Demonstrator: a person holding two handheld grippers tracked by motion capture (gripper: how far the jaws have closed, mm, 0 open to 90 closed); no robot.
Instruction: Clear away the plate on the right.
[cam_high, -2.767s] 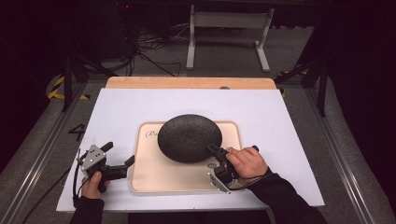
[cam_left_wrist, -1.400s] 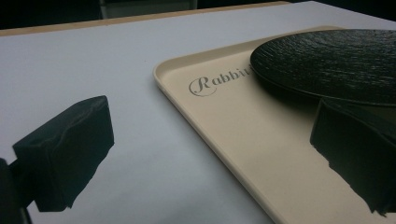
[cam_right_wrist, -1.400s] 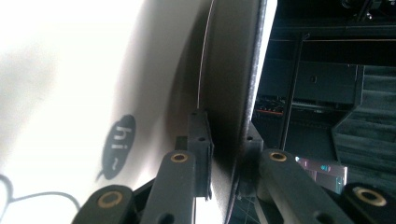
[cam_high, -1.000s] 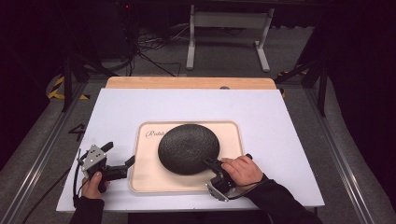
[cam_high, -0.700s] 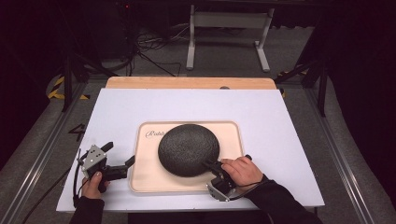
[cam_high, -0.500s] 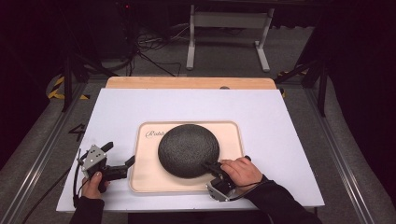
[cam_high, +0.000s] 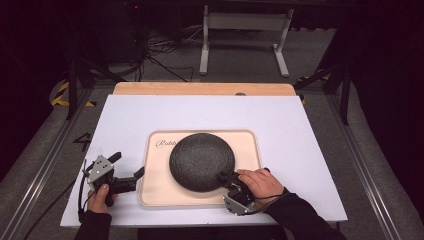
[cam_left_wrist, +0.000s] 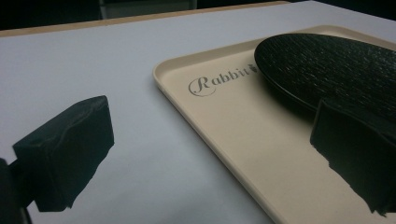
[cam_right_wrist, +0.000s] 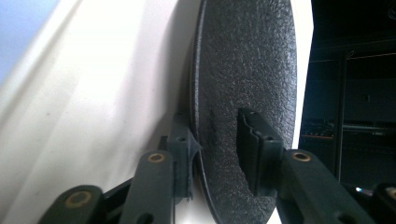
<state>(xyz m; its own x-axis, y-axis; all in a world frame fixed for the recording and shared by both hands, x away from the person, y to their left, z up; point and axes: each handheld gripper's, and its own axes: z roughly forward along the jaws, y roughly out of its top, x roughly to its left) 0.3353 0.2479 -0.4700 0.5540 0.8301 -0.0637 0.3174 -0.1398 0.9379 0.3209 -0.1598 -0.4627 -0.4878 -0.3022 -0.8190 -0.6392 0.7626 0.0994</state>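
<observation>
A round black textured plate (cam_high: 202, 161) lies on a cream tray (cam_high: 249, 150) printed "Rabbit" in the middle of the white table. My right gripper (cam_high: 223, 176) is at the plate's near right rim, a hand wrapped around it. In the right gripper view the plate (cam_right_wrist: 247, 70) has its rim between the jaws, one under it and one on top; the gripper (cam_right_wrist: 215, 140) is shut on it. My left gripper (cam_high: 128, 164) rests open at the tray's left edge. In the left gripper view its jaws (cam_left_wrist: 210, 154) stand wide apart with nothing between them, straddling the tray's rim (cam_left_wrist: 187, 121), the plate (cam_left_wrist: 327, 65) beyond.
The white table top (cam_high: 220, 115) has bare room behind and to both sides of the tray. A wooden strip (cam_high: 200, 88) runs along its far edge. Metal rails (cam_high: 45, 165) flank the table, and cables and a stand (cam_high: 240, 30) lie on the floor beyond.
The plate and my right gripper have slid toward the near edge of the tray since the earliest frame, with little shift in the last second. The left gripper has stayed put.
</observation>
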